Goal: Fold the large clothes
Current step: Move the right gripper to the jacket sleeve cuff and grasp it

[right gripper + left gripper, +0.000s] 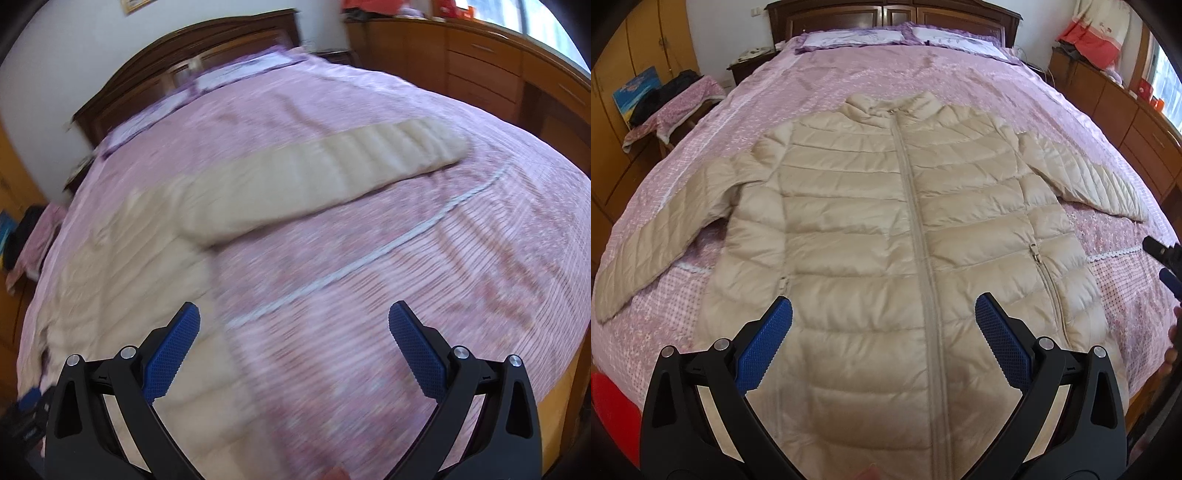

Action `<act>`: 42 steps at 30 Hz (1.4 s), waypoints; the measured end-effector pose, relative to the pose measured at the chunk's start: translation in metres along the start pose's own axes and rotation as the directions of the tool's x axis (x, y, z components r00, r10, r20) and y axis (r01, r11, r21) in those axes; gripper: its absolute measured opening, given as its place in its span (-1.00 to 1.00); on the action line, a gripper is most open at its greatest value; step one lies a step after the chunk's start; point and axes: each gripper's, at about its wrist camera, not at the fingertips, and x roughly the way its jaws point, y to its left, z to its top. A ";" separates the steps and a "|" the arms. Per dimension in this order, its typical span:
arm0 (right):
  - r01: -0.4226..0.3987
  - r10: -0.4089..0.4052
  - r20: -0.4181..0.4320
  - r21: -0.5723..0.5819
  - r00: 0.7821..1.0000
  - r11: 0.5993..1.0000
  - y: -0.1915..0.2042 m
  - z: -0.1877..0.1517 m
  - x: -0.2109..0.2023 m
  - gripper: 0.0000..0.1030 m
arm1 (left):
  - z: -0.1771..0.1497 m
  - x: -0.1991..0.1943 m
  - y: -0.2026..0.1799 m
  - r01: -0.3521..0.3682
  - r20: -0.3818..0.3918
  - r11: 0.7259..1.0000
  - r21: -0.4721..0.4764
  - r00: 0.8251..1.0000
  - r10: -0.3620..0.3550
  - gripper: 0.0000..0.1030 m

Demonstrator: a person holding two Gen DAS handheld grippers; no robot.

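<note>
Beige quilted puffer jacket point(871, 221) lies flat, front up, on the pink patterned bedspread point(871, 70), collar toward the dark wooden headboard point(894, 14). Central zipper point(916, 206) closed along the full visible length. Both sleeves spread outward: one reaches toward the left edge of the bed, the other sleeve point(332, 170) toward the right edge. Pocket zipper point(1036, 254) visible on the right front panel.

Left gripper point(882, 317): jaws spread wide, nothing between the blue textured pads point(764, 347); it hovers above the lower body of the jacket, apart from the fabric.

Right gripper point(293, 321): jaws likewise spread wide and empty, above the bedspread just beside the jacket's right side edge. Right wrist view is motion-blurred, so fine detail of the fabric cannot be read. The right gripper's tip also shows at the right border of the left wrist view.

Surroundings: two pillows point(849, 37) at the headboard, wooden cabinets point(480, 74) along the right wall, a cloth-covered stool point(672, 107) left of the bed.
</note>
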 end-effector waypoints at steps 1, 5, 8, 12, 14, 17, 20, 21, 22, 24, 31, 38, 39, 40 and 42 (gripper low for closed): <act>-0.004 0.004 0.000 0.024 1.000 1.000 -0.010 0.006 0.004 0.90 | 0.001 0.003 -0.002 -0.001 -0.003 1.000 -0.003 1.000 0.001 0.92; 0.014 -0.015 0.009 0.106 1.000 0.994 -0.056 0.036 0.031 0.90 | 0.007 0.017 -0.010 -0.020 -0.014 1.000 -0.014 1.000 0.020 0.92; 0.028 -0.031 0.017 0.150 0.999 0.988 -0.082 0.057 0.051 0.90 | 0.013 0.028 -0.017 -0.042 -0.023 0.999 -0.010 0.999 0.042 0.92; -0.010 0.012 -0.007 0.190 1.000 0.982 -0.107 0.084 0.085 0.90 | 0.021 0.043 -0.028 -0.065 -0.032 0.998 0.004 0.997 0.065 0.92; -0.024 0.031 -0.027 0.210 0.999 0.977 -0.116 0.096 0.104 0.90 | 0.023 0.049 -0.033 -0.067 -0.038 0.998 0.013 0.997 0.068 0.92; -0.036 0.045 -0.031 0.249 0.998 0.968 -0.128 0.112 0.125 0.90 | 0.023 0.060 -0.042 -0.070 -0.052 0.997 0.028 0.996 0.071 0.92; -0.036 0.045 -0.025 0.278 0.999 0.960 -0.137 0.124 0.139 0.90 | 0.019 0.070 -0.049 -0.078 -0.077 0.996 0.043 0.994 0.081 0.92; -0.037 0.045 -0.022 0.288 0.999 0.957 -0.141 0.128 0.144 0.90 | 0.018 0.074 -0.050 -0.080 -0.083 0.996 0.044 0.993 0.083 0.92; -0.037 0.045 -0.020 0.293 0.999 0.955 -0.143 0.130 0.148 0.90 | 0.016 0.077 -0.050 -0.083 -0.090 0.996 0.043 0.992 0.087 0.92; -0.035 0.044 -0.022 0.293 0.999 0.956 -0.147 0.136 0.158 0.90 | 0.013 0.081 -0.049 -0.076 -0.097 0.997 0.032 0.992 0.079 0.92; -0.012 0.017 -0.020 0.233 1.000 0.972 -0.149 0.132 0.178 0.91 | 0.007 0.091 -0.042 -0.032 -0.107 0.999 -0.005 0.994 0.031 0.93; 0.009 -0.006 -0.013 0.189 1.000 0.982 -0.137 0.130 0.164 0.56 | 0.003 0.097 -0.046 -0.053 -0.113 0.999 0.009 0.992 0.054 0.94; 0.019 -0.019 -0.004 0.162 1.000 0.987 -0.134 0.132 0.163 0.34 | 0.002 0.099 -0.045 -0.050 -0.107 0.999 0.006 0.993 0.050 0.95; 0.039 -0.039 0.004 0.133 0.999 0.990 -0.131 0.132 0.161 0.10 | 0.001 0.099 -0.046 -0.050 -0.100 0.999 0.007 0.994 0.051 0.95; 0.021 -0.023 0.018 0.117 1.000 0.993 -0.128 0.131 0.155 -0.25 | -0.002 0.098 -0.048 -0.063 -0.084 0.998 0.016 0.994 0.064 0.95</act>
